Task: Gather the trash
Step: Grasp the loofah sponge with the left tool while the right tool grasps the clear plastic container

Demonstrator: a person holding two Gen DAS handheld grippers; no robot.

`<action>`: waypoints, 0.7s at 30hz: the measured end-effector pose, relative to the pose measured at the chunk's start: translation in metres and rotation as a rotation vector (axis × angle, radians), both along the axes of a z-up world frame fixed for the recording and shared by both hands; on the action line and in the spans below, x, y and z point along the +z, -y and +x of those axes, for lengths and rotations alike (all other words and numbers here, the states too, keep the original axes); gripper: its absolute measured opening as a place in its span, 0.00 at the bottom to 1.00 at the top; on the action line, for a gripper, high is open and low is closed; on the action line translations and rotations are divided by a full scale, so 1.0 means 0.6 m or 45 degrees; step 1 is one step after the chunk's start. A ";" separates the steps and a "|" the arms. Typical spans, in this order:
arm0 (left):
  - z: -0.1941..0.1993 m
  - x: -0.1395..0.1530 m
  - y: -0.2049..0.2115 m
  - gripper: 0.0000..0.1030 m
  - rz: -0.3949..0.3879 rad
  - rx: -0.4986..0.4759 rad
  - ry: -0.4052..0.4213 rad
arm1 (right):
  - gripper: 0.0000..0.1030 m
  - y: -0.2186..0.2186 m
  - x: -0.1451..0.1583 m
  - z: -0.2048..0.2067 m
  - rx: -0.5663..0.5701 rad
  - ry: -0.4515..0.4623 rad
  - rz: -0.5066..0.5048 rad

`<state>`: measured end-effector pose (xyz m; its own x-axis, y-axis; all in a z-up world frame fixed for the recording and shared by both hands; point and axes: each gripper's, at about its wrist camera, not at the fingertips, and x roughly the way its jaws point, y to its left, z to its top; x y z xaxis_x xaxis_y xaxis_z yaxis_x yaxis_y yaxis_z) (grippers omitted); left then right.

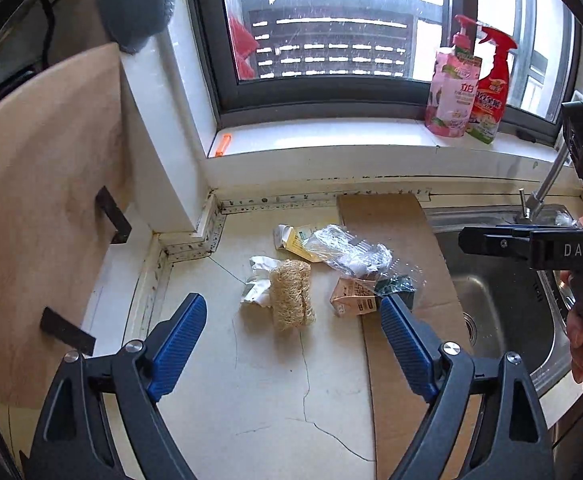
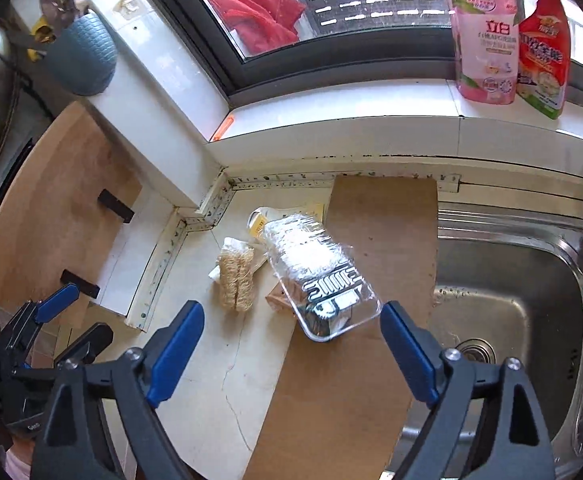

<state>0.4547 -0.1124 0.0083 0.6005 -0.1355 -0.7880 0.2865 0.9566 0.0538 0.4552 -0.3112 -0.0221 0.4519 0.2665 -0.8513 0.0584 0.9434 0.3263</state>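
Trash [image 1: 323, 272] — one loose pile on the worktop [image 1: 275, 392], back near the corner under the window sill, nothing picked up yet.

Pile is a fibrous loofah-like scrubber [image 1: 291, 300], crumpled white wrapper [image 1: 257, 280], two small cartons [image 1: 353, 300], and a clear plastic tray [image 2: 319, 276] lying on top, partly overhanging a cardboard sheet [image 2: 383, 216] beside the sink [image 2: 507, 296]. Left gripper [image 1: 293, 334] is spread wide and empty, hanging short of the scrubber — jaws straddle the pile's near edge, probably lining up a grab. Right gripper [image 2: 291, 334] is also wide and empty, with the tray's near end just ahead between its fingers but not touched. The tray looks like the obvious first pick since it covers the rest; thin clear plastic will likely flex or slip. No bin visible.
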 end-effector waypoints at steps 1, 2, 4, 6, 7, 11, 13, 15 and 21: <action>0.024 -0.019 0.006 0.85 0.008 0.015 -0.033 | 0.90 0.008 -0.018 0.020 0.009 -0.015 0.014; 0.042 -0.036 0.009 0.85 0.009 0.023 -0.060 | 0.91 0.015 -0.037 0.038 0.018 -0.032 0.026; 0.079 -0.075 0.014 0.85 0.012 0.047 -0.124 | 0.91 0.019 -0.077 0.069 0.047 -0.073 0.042; 0.102 -0.109 0.019 0.85 0.012 0.069 -0.172 | 0.91 0.017 -0.113 0.090 0.076 -0.109 0.042; 0.113 -0.127 0.020 0.85 0.014 0.082 -0.197 | 0.91 0.015 -0.132 0.100 0.094 -0.130 0.040; 0.144 -0.187 0.027 0.85 0.013 0.113 -0.273 | 0.91 0.002 -0.192 0.123 0.167 -0.194 0.045; 0.155 -0.210 0.029 0.85 0.011 0.123 -0.299 | 0.91 -0.008 -0.213 0.130 0.216 -0.210 0.025; 0.163 -0.226 0.027 0.85 0.008 0.135 -0.321 | 0.91 -0.017 -0.227 0.134 0.260 -0.217 -0.011; 0.188 -0.269 0.021 0.83 -0.019 0.169 -0.377 | 0.91 -0.034 -0.260 0.146 0.342 -0.249 -0.033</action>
<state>0.5673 -0.1253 -0.1528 0.3586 -0.0842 -0.9297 0.1606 0.9866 -0.0274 0.5428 -0.2908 -0.1780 0.1956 0.3313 -0.9230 -0.1345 0.9414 0.3094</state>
